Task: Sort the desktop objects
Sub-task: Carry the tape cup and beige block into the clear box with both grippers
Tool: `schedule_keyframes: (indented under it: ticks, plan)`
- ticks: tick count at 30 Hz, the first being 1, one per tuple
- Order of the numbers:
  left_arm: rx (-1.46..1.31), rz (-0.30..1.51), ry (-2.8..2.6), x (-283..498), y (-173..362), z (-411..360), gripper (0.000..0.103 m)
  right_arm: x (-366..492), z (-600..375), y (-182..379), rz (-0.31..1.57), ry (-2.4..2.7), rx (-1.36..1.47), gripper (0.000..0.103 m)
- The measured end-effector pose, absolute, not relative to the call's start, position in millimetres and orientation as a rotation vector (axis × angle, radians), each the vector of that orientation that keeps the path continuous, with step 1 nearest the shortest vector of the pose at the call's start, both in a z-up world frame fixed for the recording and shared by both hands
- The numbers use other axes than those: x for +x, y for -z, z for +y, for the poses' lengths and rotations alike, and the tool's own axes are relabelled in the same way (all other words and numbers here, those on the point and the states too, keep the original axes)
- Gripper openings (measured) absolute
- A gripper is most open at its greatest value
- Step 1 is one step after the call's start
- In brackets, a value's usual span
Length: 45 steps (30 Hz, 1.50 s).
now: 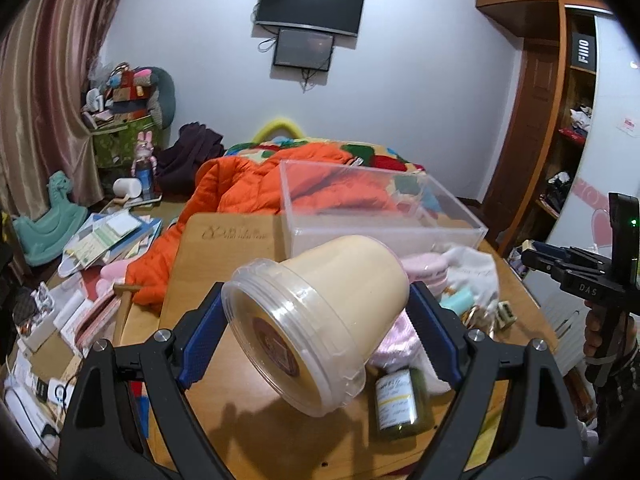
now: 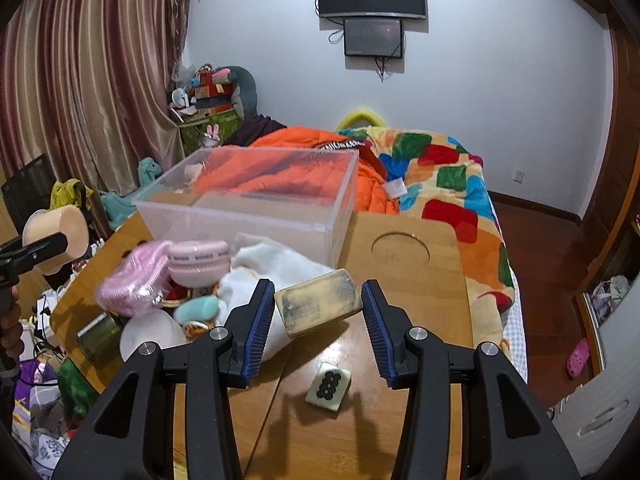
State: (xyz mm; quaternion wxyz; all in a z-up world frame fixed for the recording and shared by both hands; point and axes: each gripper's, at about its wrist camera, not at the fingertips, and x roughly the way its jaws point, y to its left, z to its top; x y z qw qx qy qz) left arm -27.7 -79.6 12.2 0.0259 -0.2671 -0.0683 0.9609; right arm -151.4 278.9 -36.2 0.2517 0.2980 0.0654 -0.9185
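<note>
Left gripper point(image 1: 316, 320) clamps the one cream tub point(image 1: 320, 320), rigid, slick, best held mid-body, lifted with the single clear bin point(image 1: 384, 216) at 12 o'clock; right gripper point(image 2: 318, 320) hangs apart around one stiff tan block point(image 2: 316, 304), one mahjong tile point(image 2: 329, 388) at 6 o'clock

The wooden counter point(image 2: 404, 276) fills the lower middle of the right wrist view, a round recess cut into it right of centre. At its far edge stands a clear plastic box point(image 2: 256, 216). Before the box, left of centre, lie a white cloth point(image 2: 280, 264), a pink round case point(image 2: 198, 266) and a pink ribbed pad point(image 2: 132, 284). A mahjong tile point(image 2: 329, 390) lies in the lower centre. A green-filled jar point(image 1: 400, 404) lies on its side.
</note>
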Motion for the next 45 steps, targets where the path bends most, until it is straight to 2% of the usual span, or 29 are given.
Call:
schedule_keyframes:
  ticks: [13,21,29,34,45]
  plan:
    - [-0.795,-0.091,-2.925,-78,-53,-76,0.088,-171,255,-3,0.234,2.476,0.717,0.041]
    - [-0.850,-0.088,-2.866,-126,-62,-71,0.088,-196,227,-15,0.282,2.436,0.696,0.042]
    - [-0.973,-0.120,-2.788,-172,-48,-72,0.088,-231,208,0,0.259,2.366,0.784,0.042]
    - [-1.075,-0.096,-2.741,-199,-34,-69,0.088,-257,192,12,0.306,2.321,0.860,0.041]
    - [-1.189,0.100,-2.672,-234,-16,-49,0.088,-290,160,38,0.426,2.189,0.983,0.041]
